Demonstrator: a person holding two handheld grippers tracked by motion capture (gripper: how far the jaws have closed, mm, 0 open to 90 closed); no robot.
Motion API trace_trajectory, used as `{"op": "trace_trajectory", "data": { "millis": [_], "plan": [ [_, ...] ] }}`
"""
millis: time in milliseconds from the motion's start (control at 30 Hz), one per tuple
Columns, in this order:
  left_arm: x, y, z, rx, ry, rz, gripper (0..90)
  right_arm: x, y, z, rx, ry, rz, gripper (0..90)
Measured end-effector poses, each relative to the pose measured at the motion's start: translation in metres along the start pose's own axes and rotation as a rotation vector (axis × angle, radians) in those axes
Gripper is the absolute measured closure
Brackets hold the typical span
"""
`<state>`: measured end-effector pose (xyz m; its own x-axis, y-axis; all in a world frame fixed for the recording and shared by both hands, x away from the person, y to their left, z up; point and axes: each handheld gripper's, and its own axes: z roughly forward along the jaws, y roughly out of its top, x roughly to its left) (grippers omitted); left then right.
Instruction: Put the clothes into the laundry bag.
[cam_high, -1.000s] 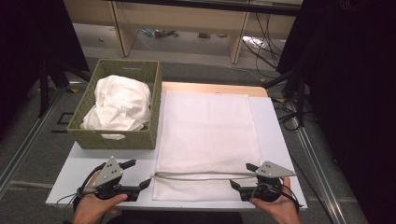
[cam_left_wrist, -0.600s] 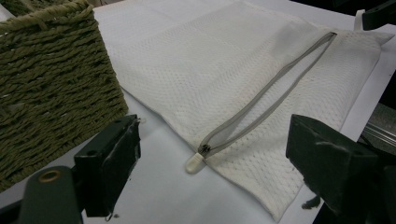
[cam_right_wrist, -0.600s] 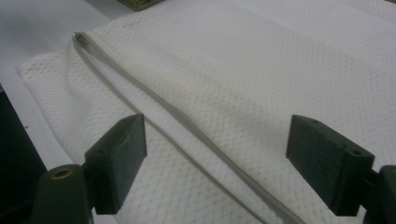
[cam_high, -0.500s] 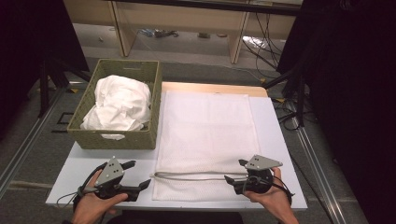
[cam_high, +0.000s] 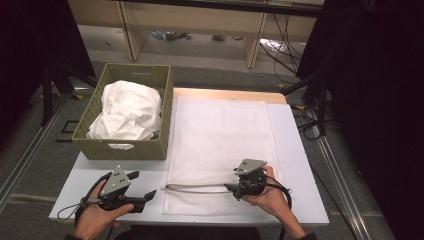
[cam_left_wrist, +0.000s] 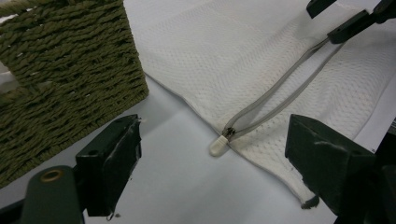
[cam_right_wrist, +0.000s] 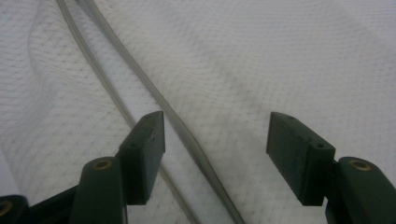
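- Right tongs (cam_high: 231, 189) sit on the mesh bag (cam_high: 220, 145), jaws apart but just been closing; grey zip (cam_right_wrist: 154, 100) runs up between them, pads not pressing it yet.
- Left tongs (cam_high: 142, 197) rest on the table (cam_high: 300, 150) just off bag's left edge, jaws wide apart, nothing in them.
- Zip pull (cam_left_wrist: 218, 146) lies at bag's near-left corner, btwn my left jaws but untouched.
- Bag lies flat mid-table, w/ zip parted along near edge.
- Basket (cam_high: 125, 148) of white cloth (cam_high: 127, 110) sits left of bag.
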<state>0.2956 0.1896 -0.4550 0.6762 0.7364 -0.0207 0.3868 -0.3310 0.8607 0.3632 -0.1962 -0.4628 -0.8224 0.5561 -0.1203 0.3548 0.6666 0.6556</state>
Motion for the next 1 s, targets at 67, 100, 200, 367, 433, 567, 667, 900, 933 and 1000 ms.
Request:
{"op": "trace_trajectory", "data": {
  "millis": [67, 100, 200, 367, 433, 567, 667, 900, 933, 1000],
  "plan": [
    [0.0, -0.001, 0.0, 0.011, -0.004, 0.011, 18.6, 0.0, 0.004, 0.007, 0.014, 0.018, -0.012, 38.1],
    [0.0, -0.002, 0.001, 0.015, -0.009, 0.008, 18.5, 0.0, 0.006, 0.012, 0.029, 0.028, -0.017, 37.0],
    [0.0, -0.001, 0.001, 0.01, -0.018, 0.01, 18.5, 0.002, 0.007, 0.022, 0.101, 0.043, -0.005, 36.2],
    [-0.002, 0.0, 0.001, 0.008, -0.035, 0.033, 19.5, -0.017, 0.006, 0.026, 0.091, 0.048, -0.001, 62.1],
    [0.0, -0.001, 0.001, 0.006, -0.061, 0.034, 19.5, -0.024, 0.007, 0.025, 0.115, -0.008, 0.021, 68.2],
    [-0.001, 0.001, 0.002, -0.014, -0.058, -0.003, 19.7, -0.029, 0.009, 0.029, 0.113, -0.032, -0.021, 66.7],
    [-0.001, -0.001, 0.002, 0.011, -0.049, 0.023, 19.7, -0.033, 0.012, 0.033, 0.107, -0.042, -0.017, 56.1],
    [-0.001, 0.002, 0.001, -0.054, -0.101, -0.023, 19.2, -0.036, 0.015, 0.035, 0.11, 0.035, 0.069, 82.1],
    [-0.001, 0.004, 0.001, -0.058, -0.098, -0.012, 19.0, -0.036, 0.015, 0.034, 0.119, 0.033, 0.055, 85.0],
    [-0.001, 0.005, 0.0, -0.059, -0.104, -0.016, 19.0, -0.034, 0.017, 0.033, 0.114, 0.022, 0.058, 88.1]
  ]
}}
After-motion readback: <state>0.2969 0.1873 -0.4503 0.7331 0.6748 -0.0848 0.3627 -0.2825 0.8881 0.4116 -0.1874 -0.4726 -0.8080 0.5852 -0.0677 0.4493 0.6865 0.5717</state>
